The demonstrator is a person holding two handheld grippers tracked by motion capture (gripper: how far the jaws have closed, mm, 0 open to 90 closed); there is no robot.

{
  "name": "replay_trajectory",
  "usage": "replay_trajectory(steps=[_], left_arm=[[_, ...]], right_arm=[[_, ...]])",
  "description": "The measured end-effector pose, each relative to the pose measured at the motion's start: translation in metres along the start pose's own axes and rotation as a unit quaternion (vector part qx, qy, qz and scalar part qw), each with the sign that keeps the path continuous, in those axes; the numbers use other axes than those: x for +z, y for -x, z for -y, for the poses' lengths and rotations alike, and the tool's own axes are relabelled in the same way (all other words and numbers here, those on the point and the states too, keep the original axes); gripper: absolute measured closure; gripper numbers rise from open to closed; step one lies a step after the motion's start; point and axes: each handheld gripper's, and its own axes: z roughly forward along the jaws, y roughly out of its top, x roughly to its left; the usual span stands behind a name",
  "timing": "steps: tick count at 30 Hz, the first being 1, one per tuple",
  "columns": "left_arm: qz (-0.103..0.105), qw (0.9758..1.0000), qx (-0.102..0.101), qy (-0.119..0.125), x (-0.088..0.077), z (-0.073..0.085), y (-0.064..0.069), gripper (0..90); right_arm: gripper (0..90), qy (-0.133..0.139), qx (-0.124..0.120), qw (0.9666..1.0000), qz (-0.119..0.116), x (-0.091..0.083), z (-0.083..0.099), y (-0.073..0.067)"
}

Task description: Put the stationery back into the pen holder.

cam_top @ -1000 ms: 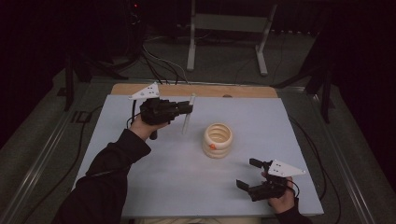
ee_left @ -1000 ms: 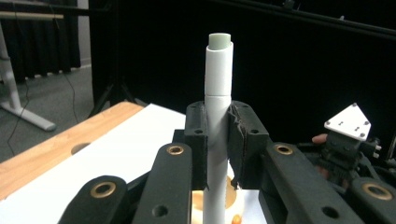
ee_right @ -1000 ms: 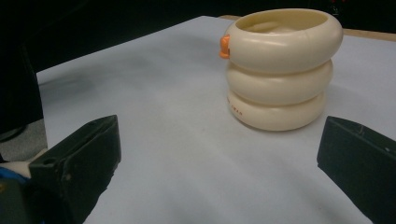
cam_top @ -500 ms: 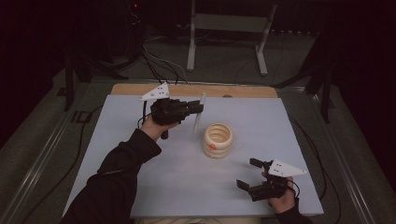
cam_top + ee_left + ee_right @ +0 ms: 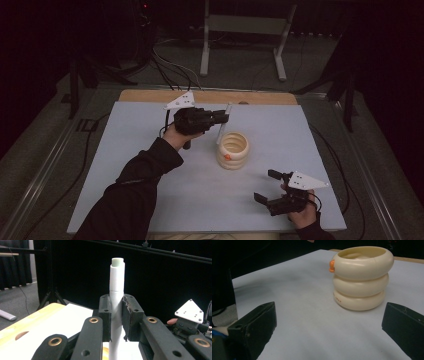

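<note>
A cream holder shaped like three stacked rings (image 5: 233, 149) (image 5: 361, 277) stands mid-table, with a small orange knob (image 5: 332, 265) on its side. My left gripper (image 5: 223, 119) (image 5: 116, 315) is shut on a slim white tube (image 5: 223, 125) (image 5: 116, 277), held nearly upright just left of the holder's rim. The tube's pale green tip (image 5: 117, 261) points up. My right gripper (image 5: 267, 185) (image 5: 329, 325) rests near the table's front right, open, its jaws wide apart and empty, facing the holder.
The pale blue mat (image 5: 150, 150) covers the table, with a wooden edge (image 5: 150, 95) at the back. A metal stand (image 5: 240, 30) and cables lie on the floor beyond. Bare mat stretches to the left and between the holder and my right gripper.
My left gripper has carried the white tube to the right, closer to the ringed holder. The right gripper has stayed where it was.
</note>
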Motion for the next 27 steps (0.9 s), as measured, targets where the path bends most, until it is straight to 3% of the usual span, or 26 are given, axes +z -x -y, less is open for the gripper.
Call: replay_trajectory(steps=[16, 27], left_arm=[[0.013, 0.9998, 0.008, 0.011, 0.034, 0.008, -0.004, 79.1], [0.001, 0.9995, 0.018, 0.024, 0.048, 0.024, -0.007, 79.1]], right_arm=[[0.0, 0.003, 0.004, 1.0, 0.0, -0.002, 0.0, 0.002], [0.0, 0.004, 0.005, 1.0, -0.002, -0.002, 0.0, 0.001]])
